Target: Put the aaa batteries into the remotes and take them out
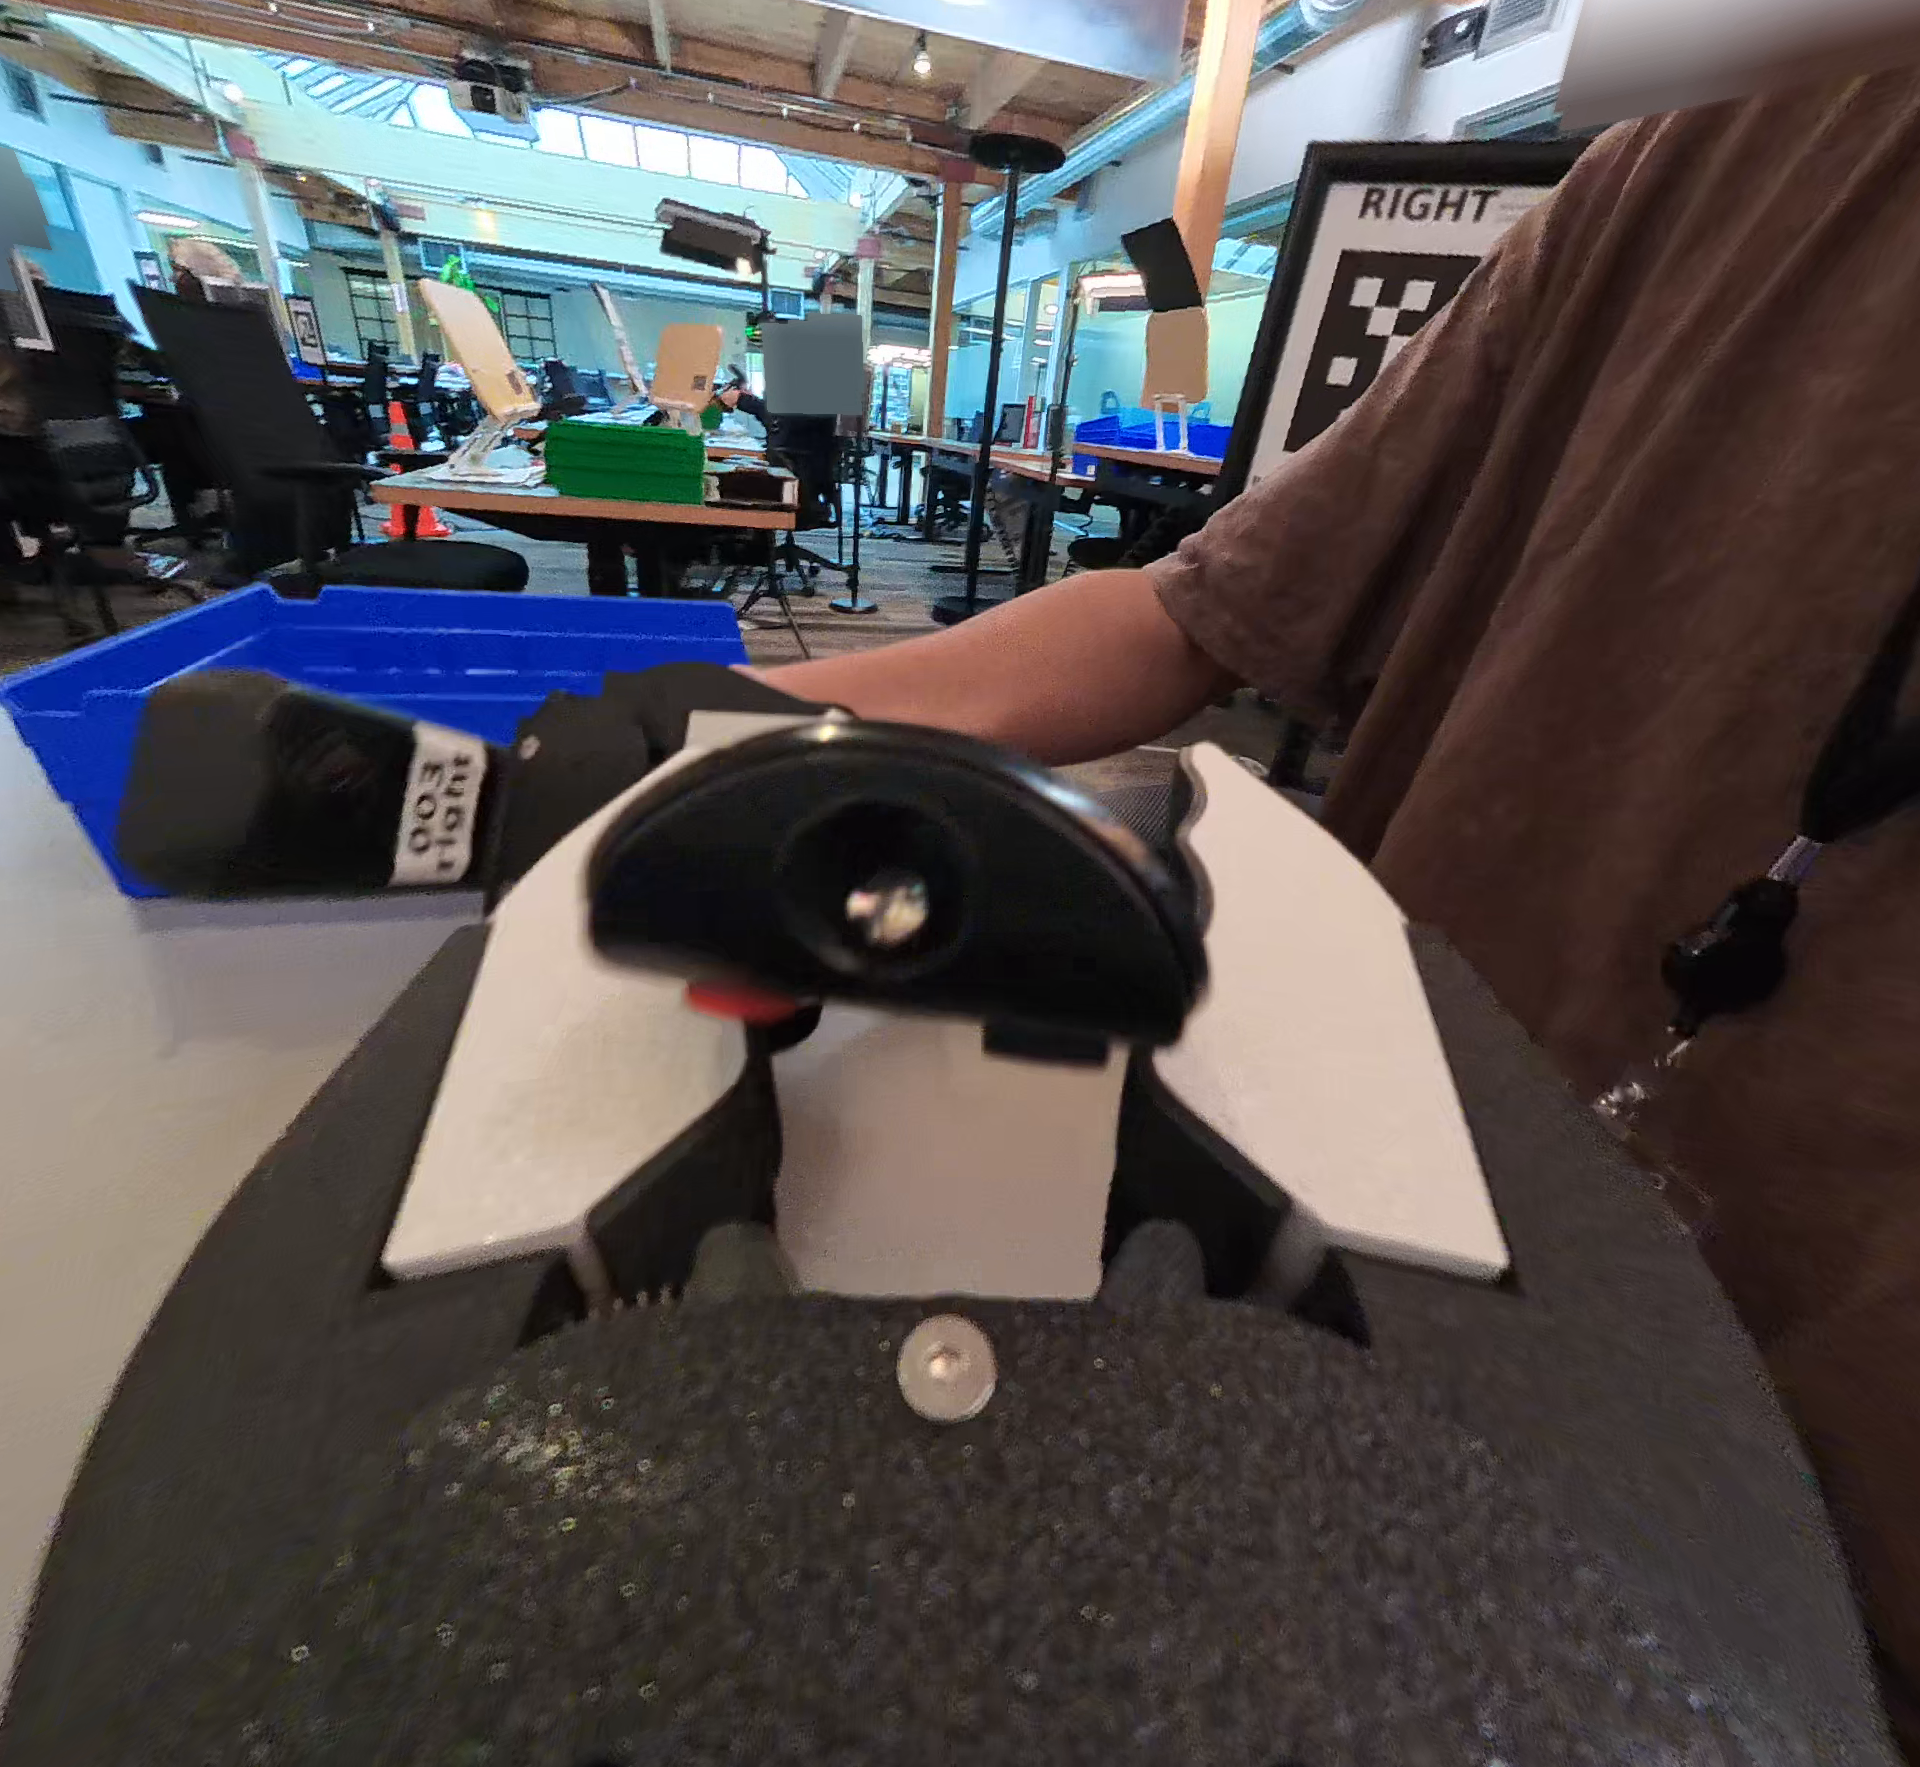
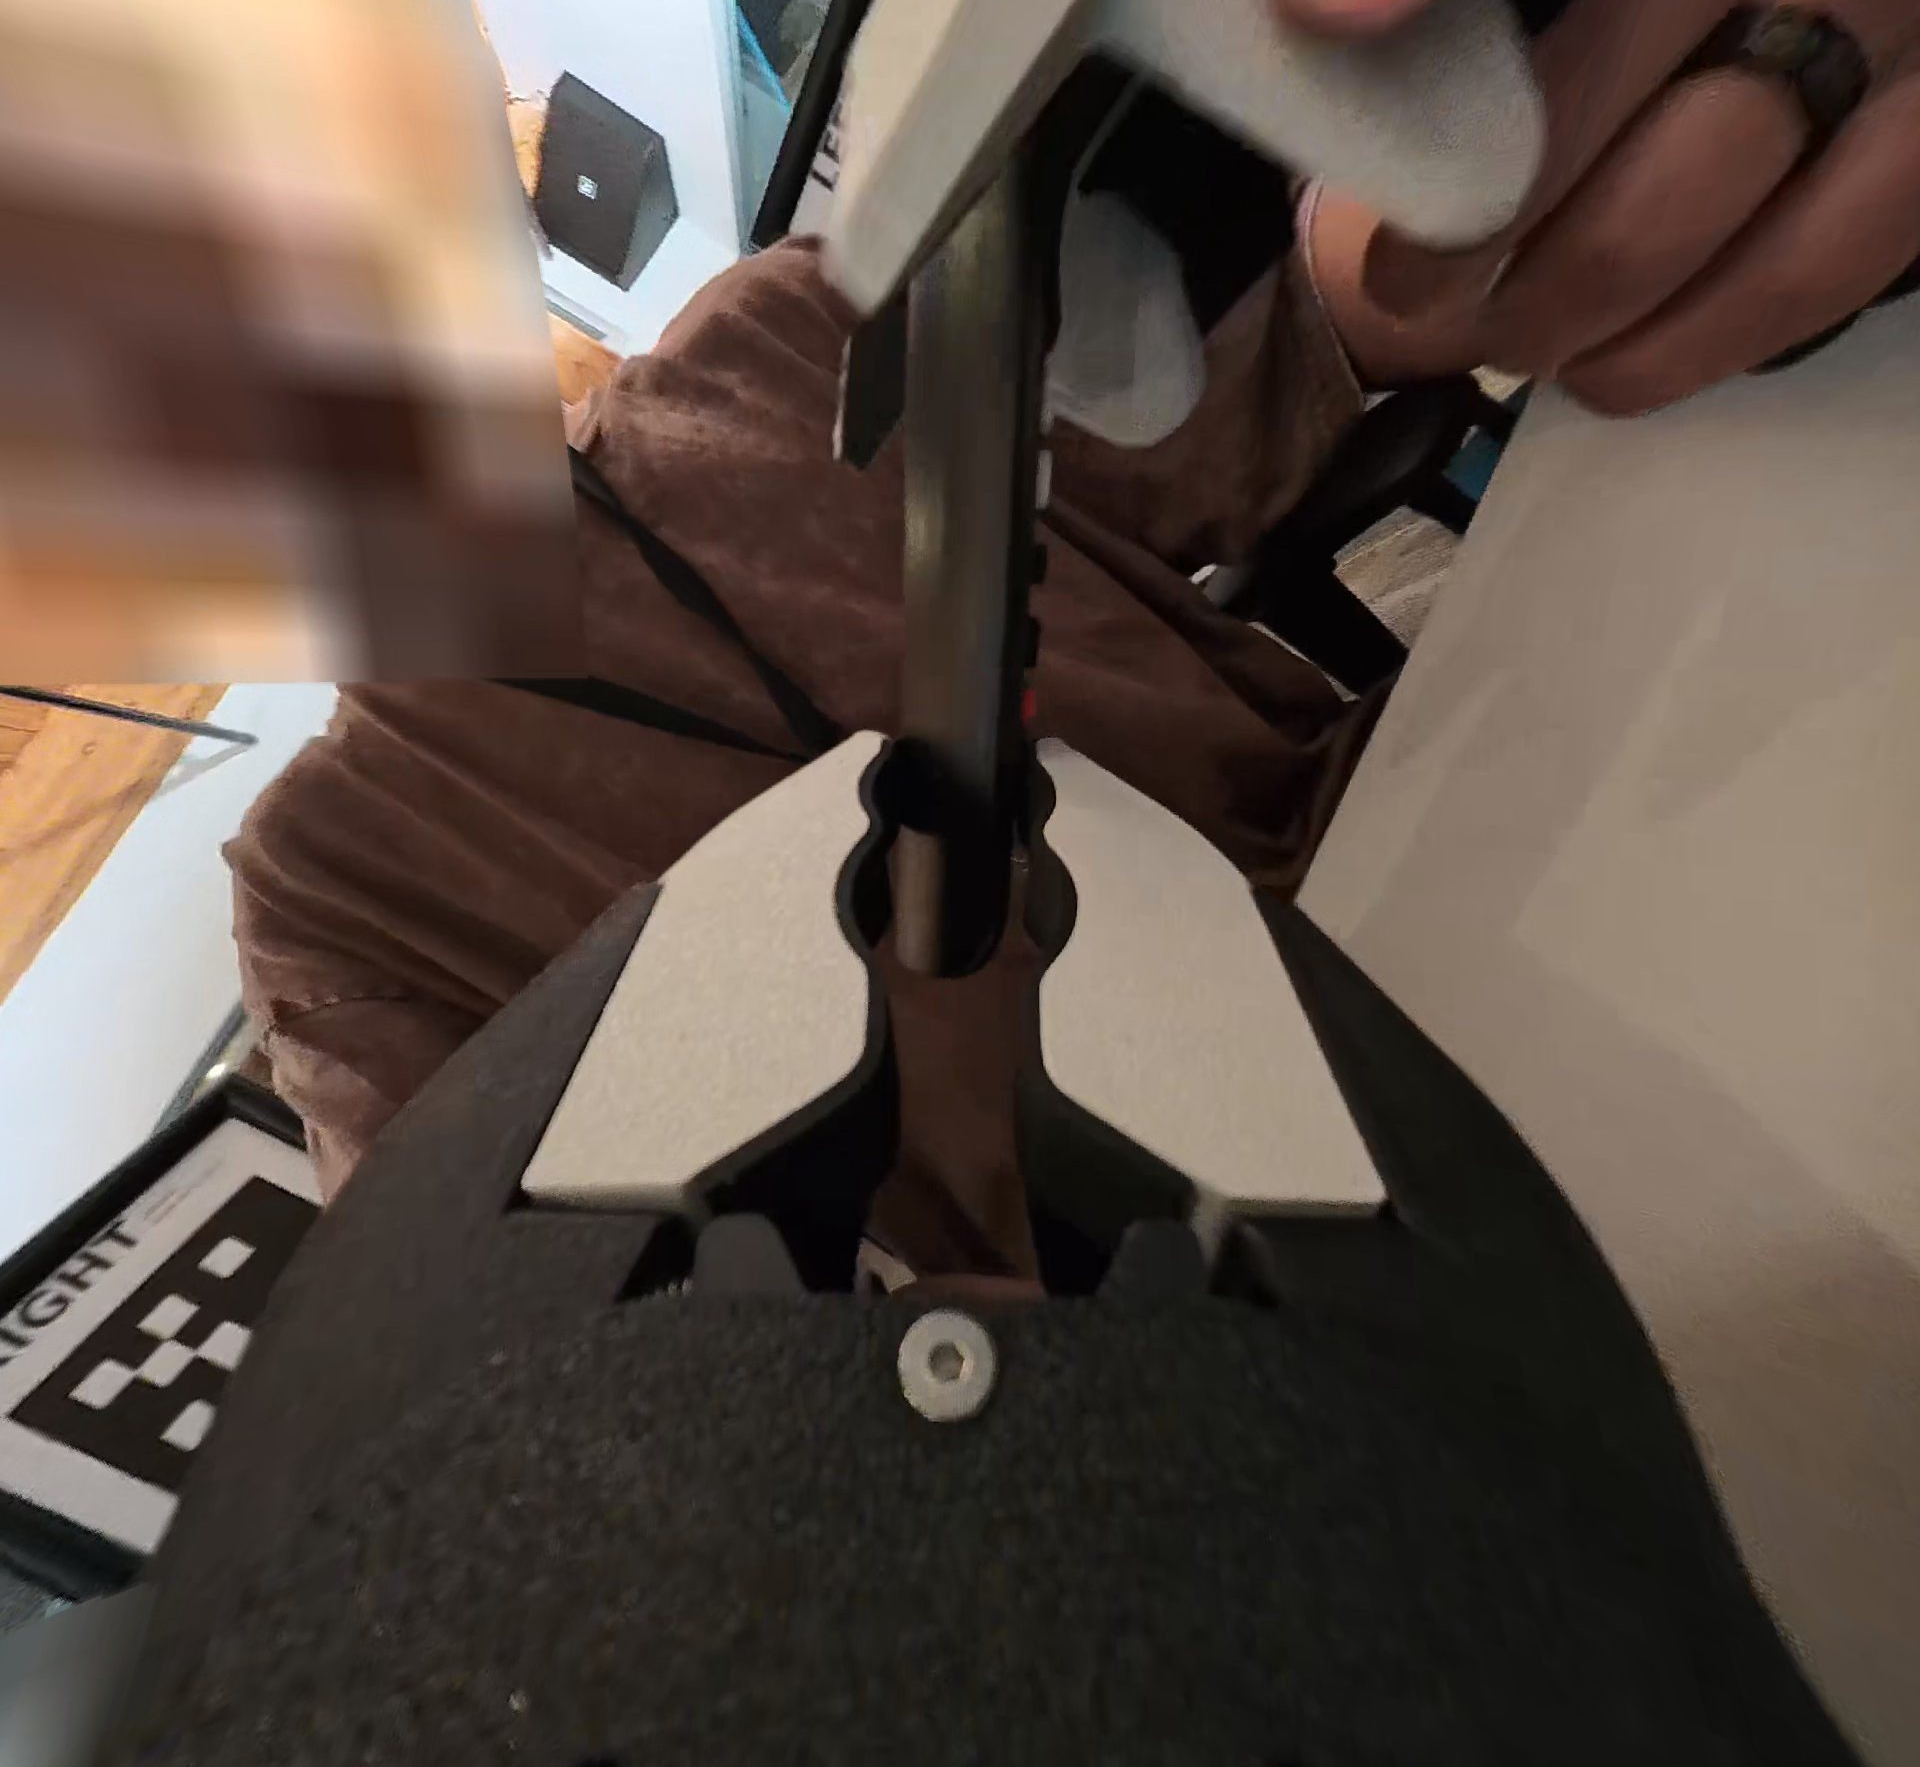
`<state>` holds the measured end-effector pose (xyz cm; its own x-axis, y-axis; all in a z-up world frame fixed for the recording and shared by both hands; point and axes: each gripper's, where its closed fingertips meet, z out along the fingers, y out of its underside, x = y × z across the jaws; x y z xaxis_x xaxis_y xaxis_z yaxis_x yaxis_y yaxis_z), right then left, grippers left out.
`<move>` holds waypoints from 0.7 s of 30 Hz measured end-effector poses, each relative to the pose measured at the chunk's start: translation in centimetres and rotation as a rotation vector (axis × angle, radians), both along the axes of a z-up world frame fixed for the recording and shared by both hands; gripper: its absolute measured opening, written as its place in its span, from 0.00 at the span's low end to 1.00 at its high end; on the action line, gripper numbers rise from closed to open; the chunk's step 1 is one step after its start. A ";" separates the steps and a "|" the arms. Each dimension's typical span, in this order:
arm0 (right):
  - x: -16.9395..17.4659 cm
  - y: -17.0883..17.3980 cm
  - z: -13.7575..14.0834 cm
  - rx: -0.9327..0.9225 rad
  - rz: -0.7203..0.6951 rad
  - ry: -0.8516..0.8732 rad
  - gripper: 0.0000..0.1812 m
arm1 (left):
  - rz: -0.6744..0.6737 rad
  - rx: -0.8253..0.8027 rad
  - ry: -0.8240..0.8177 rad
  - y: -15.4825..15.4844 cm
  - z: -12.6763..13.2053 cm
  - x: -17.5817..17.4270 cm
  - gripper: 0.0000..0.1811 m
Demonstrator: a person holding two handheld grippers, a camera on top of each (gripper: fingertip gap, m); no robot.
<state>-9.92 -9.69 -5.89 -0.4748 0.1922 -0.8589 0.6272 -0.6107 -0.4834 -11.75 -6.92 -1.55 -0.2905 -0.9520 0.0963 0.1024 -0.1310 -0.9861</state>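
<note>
Left wrist view. The left gripper holds a black remote end-on between its two white fingers, which close against its sides; a red button shows on the remote's underside. Beyond it lies the right gripper, black with a white label, in front of a blue bin on the pale table. A person's forearm and brown shirt fill the right side.

Right wrist view. The right gripper clamps the lower edge of the same remote, seen edge-on, in the notches of its white fingers. Above, the left gripper's white finger grips the remote's far end, held by a hand wearing a dark ring. No battery can be made out, the picture being blurred.
</note>
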 end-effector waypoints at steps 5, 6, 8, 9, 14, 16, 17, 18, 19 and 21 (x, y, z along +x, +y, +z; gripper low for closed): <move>-0.7 1.0 1.3 -0.022 0.039 0.004 0.12 | -0.025 0.020 -0.024 0.1 0.6 0.4 0.36; -0.5 1.0 1.7 -0.043 0.061 0.000 0.12 | -0.034 0.022 -0.040 0.1 0.8 0.4 0.35; -0.5 1.3 1.6 -0.052 0.079 -0.046 0.12 | -0.040 0.033 -0.061 0.2 0.9 0.5 0.33; -0.4 1.5 1.7 -0.056 0.080 -0.059 0.12 | -0.038 0.038 -0.064 0.4 0.9 0.5 0.33; -0.6 5.3 0.6 0.097 -0.166 -0.129 0.20 | 0.026 -0.017 -0.089 3.0 0.9 -0.3 0.33; 0.2 7.4 -0.8 0.269 -0.332 -0.203 0.23 | 0.107 -0.041 -0.103 4.9 0.5 -1.4 0.33; 0.7 8.2 -1.2 0.368 -0.430 -0.234 0.23 | 0.150 -0.057 -0.103 5.9 0.1 -2.0 0.33; 1.2 8.2 -0.9 0.453 -0.502 -0.222 0.23 | 0.190 -0.074 -0.098 6.9 -0.4 -2.4 0.33; 1.6 7.5 -0.1 0.536 -0.557 -0.188 0.22 | 0.234 -0.088 -0.094 7.8 -1.0 -2.8 0.33; 1.6 4.6 1.4 0.713 -0.634 -0.087 0.24 | 0.309 -0.122 -0.089 9.2 -2.0 -3.3 0.34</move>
